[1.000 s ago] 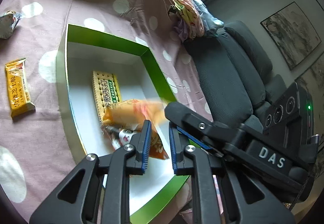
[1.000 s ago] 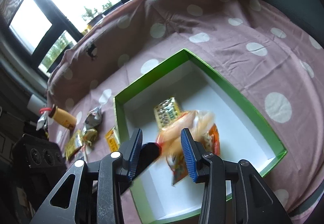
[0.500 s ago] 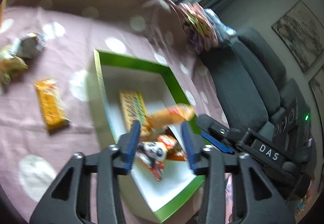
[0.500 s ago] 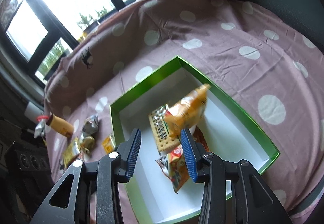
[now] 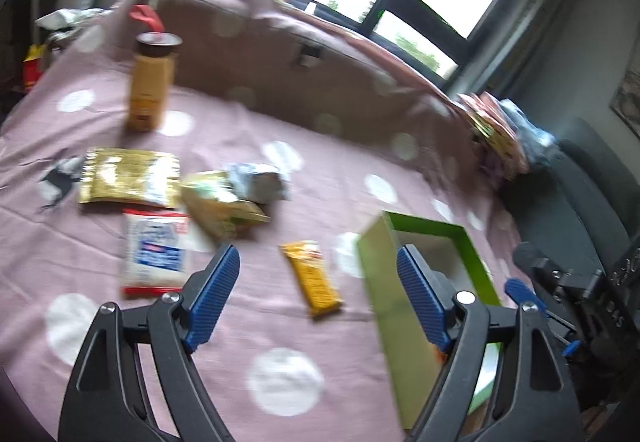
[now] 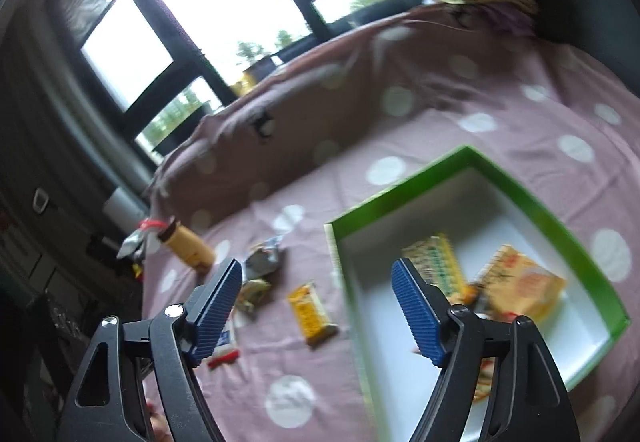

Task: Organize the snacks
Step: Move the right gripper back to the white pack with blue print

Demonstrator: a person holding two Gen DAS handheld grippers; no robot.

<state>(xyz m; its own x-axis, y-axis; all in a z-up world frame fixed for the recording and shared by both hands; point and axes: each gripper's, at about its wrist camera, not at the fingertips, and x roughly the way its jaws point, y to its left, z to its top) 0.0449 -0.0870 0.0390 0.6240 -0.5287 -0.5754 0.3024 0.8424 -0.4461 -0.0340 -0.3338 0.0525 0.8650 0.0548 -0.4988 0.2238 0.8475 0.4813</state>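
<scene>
My left gripper (image 5: 316,262) hangs over the dotted pink cloth, its jaws opening with nothing between the pads. Beyond it an orange bar (image 5: 312,278) lies on the cloth beside the green box (image 5: 424,230). My right gripper (image 6: 316,274) is also opening and holds nothing, straddling the left wall of the green box (image 6: 400,194). Inside the box lie a cracker pack (image 6: 436,262), an orange bag (image 6: 520,286) and a partly hidden wrapper. The orange bar (image 6: 312,308) lies just left of the box.
Loose on the cloth to the left are a gold packet (image 5: 128,178), a white and blue packet (image 5: 154,254), a yellow-green packet (image 5: 220,210), a silver packet (image 5: 256,182) and a tan bottle (image 5: 150,82). A dark sofa (image 5: 592,194) borders the right side.
The orange bag has dropped from between the grippers into the box. Both grippers have opened wide. The left one has swung left to the loose snacks; the right one has lifted slightly.
</scene>
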